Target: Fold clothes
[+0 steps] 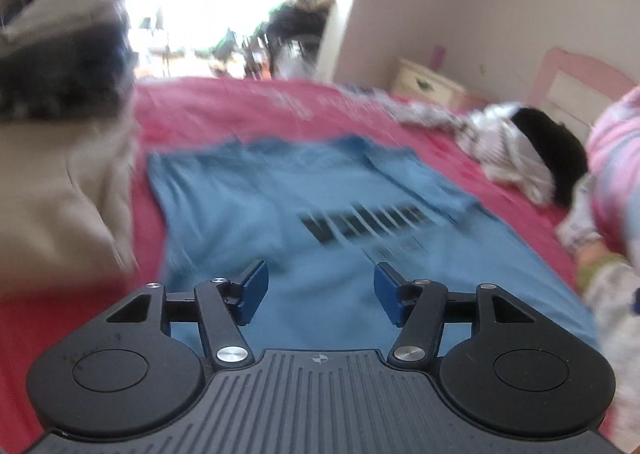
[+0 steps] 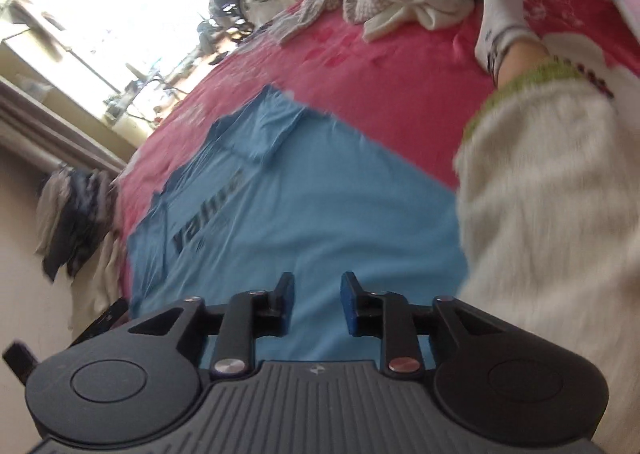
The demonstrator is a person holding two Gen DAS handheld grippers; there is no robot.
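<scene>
One blue T-shirt (image 1: 304, 189) with dark lettering lies spread on the pink bedspread (image 1: 224, 109), and it looks partly folded: at its far right a sleeve (image 1: 416, 181) is already turned in over the chest, while the left side still lies flat and open. Both tools hover above the near part of the shirt with nothing between their fingers. The left gripper (image 1: 321, 292) has its blue-padded fingers standing wide apart over the cloth; the right gripper (image 2: 317, 304) shows a narrower gap, also empty, with bare blue fabric visible through it. In the right wrist view a person's leg in fuzzy white trousers (image 2: 552, 238) and a white sock (image 2: 500, 1) rests on the bed just right of the shirt. Judging from this, the task is in its early part: the left sleeve and side probably still need folding in, and then the body doubling up lengthwise. Beyond the shirt, at the far right of the bed, a heap of white and black garments (image 1: 516, 149) lies unfolded, so more pieces seem to wait. At the left edge a stack of beige and dark clothes (image 1: 60, 125) sits beside the shirt; whether these are finished I cannot tell through the blur.
</scene>
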